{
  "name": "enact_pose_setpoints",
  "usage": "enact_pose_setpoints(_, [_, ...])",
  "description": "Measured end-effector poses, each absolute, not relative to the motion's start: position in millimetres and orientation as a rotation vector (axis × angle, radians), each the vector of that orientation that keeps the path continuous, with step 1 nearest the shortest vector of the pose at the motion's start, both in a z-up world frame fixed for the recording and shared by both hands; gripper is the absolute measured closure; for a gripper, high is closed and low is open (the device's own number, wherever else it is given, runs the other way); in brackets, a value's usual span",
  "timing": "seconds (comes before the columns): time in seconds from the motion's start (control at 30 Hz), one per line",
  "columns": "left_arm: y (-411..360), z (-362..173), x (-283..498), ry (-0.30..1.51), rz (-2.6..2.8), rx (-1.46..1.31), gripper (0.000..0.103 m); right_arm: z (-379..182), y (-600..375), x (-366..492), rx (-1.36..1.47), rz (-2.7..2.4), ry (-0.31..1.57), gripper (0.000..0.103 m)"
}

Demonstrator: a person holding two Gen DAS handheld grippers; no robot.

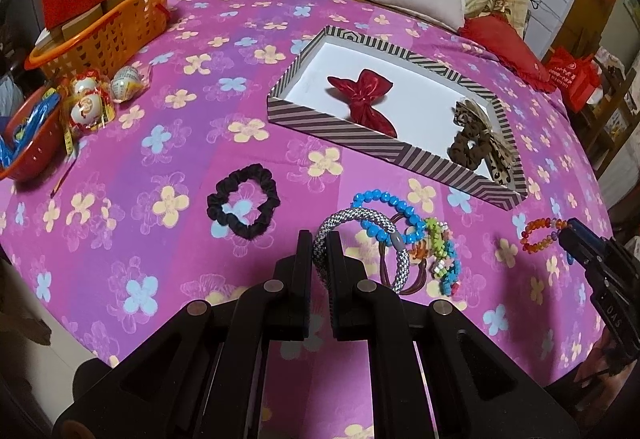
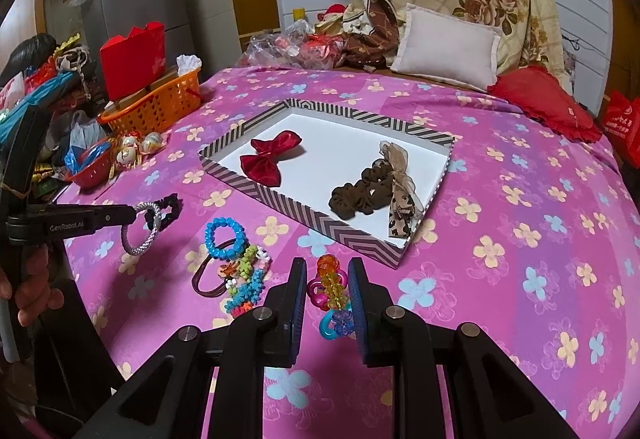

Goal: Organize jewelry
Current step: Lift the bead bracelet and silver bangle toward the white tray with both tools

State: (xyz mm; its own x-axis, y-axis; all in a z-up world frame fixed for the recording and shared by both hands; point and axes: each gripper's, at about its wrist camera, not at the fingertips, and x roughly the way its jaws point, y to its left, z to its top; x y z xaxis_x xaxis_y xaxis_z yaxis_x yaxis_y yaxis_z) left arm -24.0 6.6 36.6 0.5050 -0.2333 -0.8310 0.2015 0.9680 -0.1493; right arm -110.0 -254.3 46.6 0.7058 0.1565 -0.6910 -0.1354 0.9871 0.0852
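Tray lies ahead of both my tongs; left gripper pinches the silver rope bracelet, right gripper clamps the orange bead bracelet and sits nearer the tray's long front wall.

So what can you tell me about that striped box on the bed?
The striped box is a shallow rectangular tray, apparently cardboard, with brown-and-cream chevron-striped walls and a plain white floor. It lies open and flat on the pink flowered bedspread. Inside rest a red satin bow and a brown scrunchie with a leopard-print ribbon. Neither gripper touches it.
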Motion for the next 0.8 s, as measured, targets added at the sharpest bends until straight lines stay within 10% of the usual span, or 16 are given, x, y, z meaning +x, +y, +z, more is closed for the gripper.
enact_pose_setpoints(0.8, [-32,48,16,0.979,-0.267,0.037,0.098,52,-252,-56,0.076,0.196,0.770,0.083])
